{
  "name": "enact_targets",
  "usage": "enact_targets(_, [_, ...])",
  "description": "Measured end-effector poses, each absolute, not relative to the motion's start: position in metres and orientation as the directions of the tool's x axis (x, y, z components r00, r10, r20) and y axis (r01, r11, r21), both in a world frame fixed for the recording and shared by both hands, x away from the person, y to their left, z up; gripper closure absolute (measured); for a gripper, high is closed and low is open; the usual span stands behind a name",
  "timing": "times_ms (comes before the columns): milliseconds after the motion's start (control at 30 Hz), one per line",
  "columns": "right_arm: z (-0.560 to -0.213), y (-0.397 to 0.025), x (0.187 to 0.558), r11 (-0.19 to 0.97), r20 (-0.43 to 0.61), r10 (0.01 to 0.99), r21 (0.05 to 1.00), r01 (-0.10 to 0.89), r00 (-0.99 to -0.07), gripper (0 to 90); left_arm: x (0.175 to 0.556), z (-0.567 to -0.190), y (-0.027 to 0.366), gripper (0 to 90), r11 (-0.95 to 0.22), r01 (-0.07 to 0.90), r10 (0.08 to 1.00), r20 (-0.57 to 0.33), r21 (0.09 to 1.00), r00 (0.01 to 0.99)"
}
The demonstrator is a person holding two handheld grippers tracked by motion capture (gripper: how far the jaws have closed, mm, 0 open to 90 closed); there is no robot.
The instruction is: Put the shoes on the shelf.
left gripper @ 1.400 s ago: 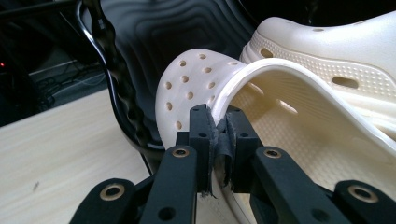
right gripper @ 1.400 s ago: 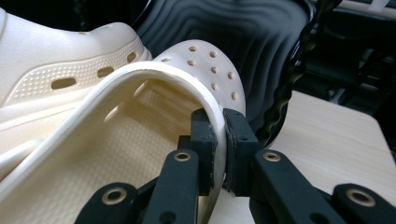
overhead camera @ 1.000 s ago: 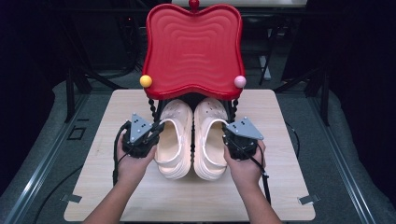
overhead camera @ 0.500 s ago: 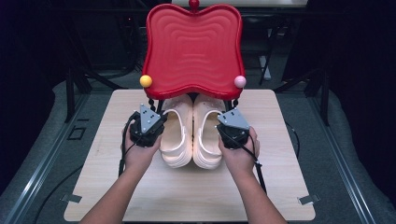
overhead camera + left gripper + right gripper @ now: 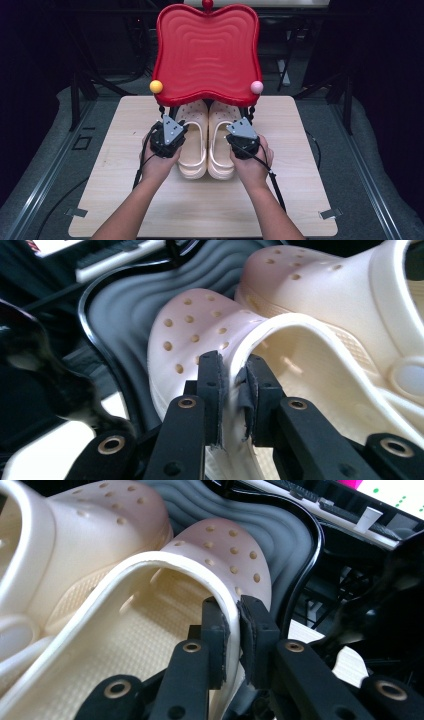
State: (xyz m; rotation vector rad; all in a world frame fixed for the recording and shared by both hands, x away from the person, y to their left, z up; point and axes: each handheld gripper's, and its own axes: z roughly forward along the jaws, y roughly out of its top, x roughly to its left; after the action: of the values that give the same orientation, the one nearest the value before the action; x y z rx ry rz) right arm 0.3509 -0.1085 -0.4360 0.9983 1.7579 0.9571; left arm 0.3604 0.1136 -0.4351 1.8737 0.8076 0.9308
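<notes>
Two cream clogs lie side by side on the table, toes tucked under a red wavy shelf. My left gripper is shut on the outer side wall of the left clog. In the left gripper view its jaws pinch that rim just behind the perforated toe. The right clog is held the same way, with my right gripper shut on its outer rim. Both toes rest on a dark grey wavy lower shelf.
The rack stands at the far middle of the wooden table, with a yellow ball and a pink ball at the red shelf's corners. Black rack posts flank the clogs. Dark floor and frames surround the table.
Both hands have pushed the clogs away from the person, so their toes now sit deeper under the red shelf. The grippers stay shut on the rims.
</notes>
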Motion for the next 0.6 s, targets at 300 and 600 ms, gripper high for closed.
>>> enact_targets(300, [-0.441,-0.106,0.348,0.374,-0.293,0.897,0.903,0.214,-0.332,73.6,0.36,-0.438,0.119,71.7,-0.337,0.195,0.84,0.201,0.921,0.503])
enact_targets(600, [-0.439,-0.108,0.346,0.352,-0.251,0.891,0.908,0.226,-0.379,63.4,0.362,-0.437,0.127,58.1,-0.22,0.257,0.854,0.059,0.941,0.517])
